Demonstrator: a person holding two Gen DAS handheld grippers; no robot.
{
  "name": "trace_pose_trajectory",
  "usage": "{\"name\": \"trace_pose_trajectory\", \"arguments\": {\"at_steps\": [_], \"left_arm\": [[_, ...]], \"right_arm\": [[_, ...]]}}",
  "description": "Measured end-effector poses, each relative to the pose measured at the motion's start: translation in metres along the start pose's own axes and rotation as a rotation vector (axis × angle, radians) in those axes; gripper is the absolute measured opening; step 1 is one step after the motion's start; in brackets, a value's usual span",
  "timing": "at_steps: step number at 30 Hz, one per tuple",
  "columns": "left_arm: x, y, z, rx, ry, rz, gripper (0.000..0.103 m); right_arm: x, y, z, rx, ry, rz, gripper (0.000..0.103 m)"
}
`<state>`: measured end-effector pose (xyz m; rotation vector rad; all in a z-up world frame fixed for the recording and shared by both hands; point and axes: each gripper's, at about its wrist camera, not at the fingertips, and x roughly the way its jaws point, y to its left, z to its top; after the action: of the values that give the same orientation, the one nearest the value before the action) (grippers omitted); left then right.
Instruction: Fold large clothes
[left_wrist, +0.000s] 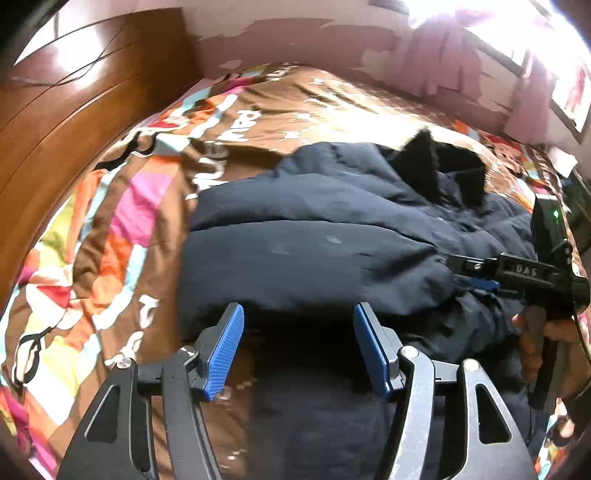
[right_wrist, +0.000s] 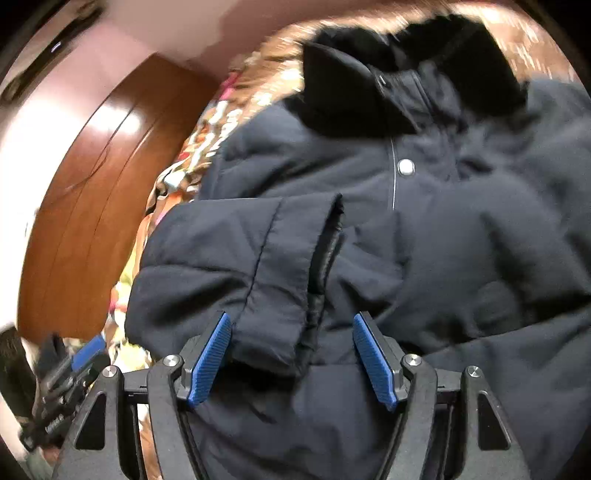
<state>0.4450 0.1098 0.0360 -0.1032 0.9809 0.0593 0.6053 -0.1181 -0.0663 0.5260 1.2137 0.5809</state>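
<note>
Nearest in the left wrist view, the left gripper (left_wrist: 298, 347) hangs with its blue pads (left_wrist: 226, 350) apart over dark cloth, nothing pinched between them. Beyond it the coat (left_wrist: 314, 229), dark navy and puffy, lies on the bed cover (left_wrist: 110, 229), which is brown with bright patches. To the right a hand (left_wrist: 546, 339) holds the right gripper (left_wrist: 480, 282) low against the coat.

In the right wrist view that gripper's jaws also stand parted; a sleeve cuff (right_wrist: 273, 332) lies between them, just beside the left pad, with a clear gap to the right pad. Farther off sit a snap (right_wrist: 406, 167) and the black collar (right_wrist: 369, 85). A wooden headboard (right_wrist: 92, 206) rises behind.
</note>
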Motion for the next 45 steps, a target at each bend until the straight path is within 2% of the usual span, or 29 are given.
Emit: {"name": "trace_pose_trajectory", "arguments": {"at_steps": [1,5,8,11,14,16,19,22,25,30,34,37,40,42,43,44,45], "left_arm": [[-0.001,0.005,0.001,-0.005,-0.003,0.009,0.056],[-0.007,0.017,0.005,-0.028,-0.001,0.042,0.056],[-0.009,0.015,0.01,-0.036,0.001,0.041,0.056],[-0.013,0.006,0.016,-0.01,-0.01,0.045,0.056],[-0.016,-0.003,0.024,0.004,-0.026,0.034,0.056],[-0.015,-0.009,0.03,0.005,-0.025,0.026,0.056],[-0.015,-0.018,0.038,0.003,-0.021,0.004,0.056],[-0.015,-0.031,0.046,0.01,-0.023,-0.015,0.056],[-0.012,-0.045,0.052,0.029,-0.024,-0.033,0.056],[0.011,-0.07,0.057,0.067,-0.007,-0.053,0.056],[0.043,-0.085,0.056,0.088,0.029,-0.065,0.056],[0.074,-0.094,0.051,0.119,0.073,-0.059,0.056],[0.098,-0.099,0.043,0.153,0.113,-0.033,0.056],[0.106,-0.101,0.039,0.187,0.118,-0.016,0.056],[0.107,-0.102,0.037,0.203,0.116,-0.011,0.056],[0.108,-0.103,0.036,0.221,0.114,-0.008,0.056],[0.109,-0.104,0.035,0.24,0.114,-0.006,0.056]], "right_arm": [[0.002,-0.002,0.001,0.031,-0.001,0.018,0.066],[-0.001,0.005,0.003,0.043,-0.004,-0.022,0.023],[-0.009,0.006,0.004,0.029,0.002,0.01,0.009],[-0.033,0.012,0.003,-0.005,-0.026,0.044,0.006],[-0.075,0.025,-0.002,-0.071,-0.099,0.062,0.006],[-0.106,0.035,-0.007,-0.124,-0.142,0.044,0.006],[-0.151,0.039,-0.012,-0.172,-0.212,0.002,0.006],[-0.196,0.028,-0.013,-0.158,-0.273,-0.045,0.006],[-0.232,0.01,-0.015,-0.153,-0.321,-0.138,0.006],[-0.244,-0.03,-0.022,-0.096,-0.309,-0.238,0.006],[-0.223,-0.062,-0.034,-0.047,-0.263,-0.292,0.006],[-0.197,-0.08,-0.043,-0.049,-0.197,-0.388,0.006],[-0.191,-0.095,-0.048,-0.038,-0.158,-0.468,0.01],[-0.192,-0.096,-0.045,-0.054,-0.166,-0.514,0.018],[-0.193,-0.095,-0.042,-0.07,-0.179,-0.528,0.03],[-0.194,-0.092,-0.038,-0.092,-0.198,-0.543,0.047],[-0.195,-0.087,-0.035,-0.114,-0.216,-0.553,0.055]]}}
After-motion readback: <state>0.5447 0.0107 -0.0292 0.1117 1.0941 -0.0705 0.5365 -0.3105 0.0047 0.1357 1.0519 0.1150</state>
